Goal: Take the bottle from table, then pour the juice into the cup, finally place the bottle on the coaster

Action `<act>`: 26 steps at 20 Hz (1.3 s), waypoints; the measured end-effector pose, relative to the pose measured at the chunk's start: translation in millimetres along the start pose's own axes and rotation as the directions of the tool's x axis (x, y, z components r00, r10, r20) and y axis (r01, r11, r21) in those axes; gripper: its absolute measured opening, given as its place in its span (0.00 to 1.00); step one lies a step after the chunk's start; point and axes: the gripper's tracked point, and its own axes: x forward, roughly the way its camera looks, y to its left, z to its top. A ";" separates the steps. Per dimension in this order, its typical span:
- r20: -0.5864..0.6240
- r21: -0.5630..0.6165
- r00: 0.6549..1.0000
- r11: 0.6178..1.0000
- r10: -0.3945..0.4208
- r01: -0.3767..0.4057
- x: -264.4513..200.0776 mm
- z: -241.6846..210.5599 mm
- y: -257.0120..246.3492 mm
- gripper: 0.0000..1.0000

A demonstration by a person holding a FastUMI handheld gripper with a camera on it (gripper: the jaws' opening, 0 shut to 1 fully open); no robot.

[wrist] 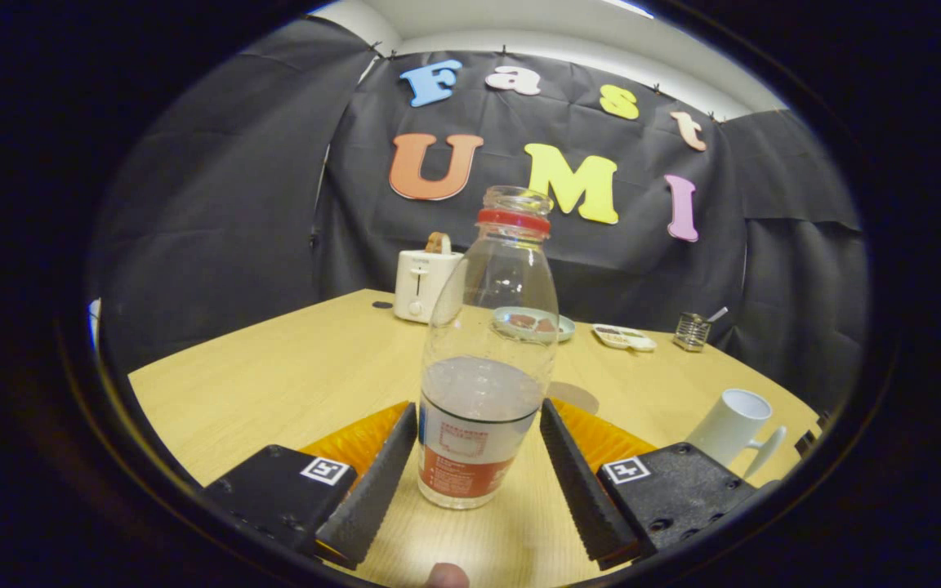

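A clear, uncapped bottle (483, 367) with a red neck ring and a red-and-white label stands upright on the wooden table (274, 384), about half full of pale liquid. My gripper (479, 407) has the bottle between its fingers; both fingertips (405, 429) meet its sides at the liquid line, so it is shut on it. A white cup (730, 425) with a handle stands to the right, beyond the right finger. A pale round coaster (575, 398) lies just behind the bottle, on its right.
At the table's far side stand a white toaster (423, 286) with a slice in it, a plate (532, 324) with food, a small dish (624, 336) and a metal holder (691, 331). Black cloth walls close in the booth.
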 end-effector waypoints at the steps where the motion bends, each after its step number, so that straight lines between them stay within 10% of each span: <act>1: 0.011 0.000 1.000 1.000 0.000 0.000 0.3 2.2 0.4 0.93; 16: 0.031 0.125 0.995 0.988 0.091 -0.094 -48.8 57.1 -11.1 0.76; 26: 0.081 0.460 0.979 0.864 0.187 -0.203 -60.4 76.0 -32.8 0.76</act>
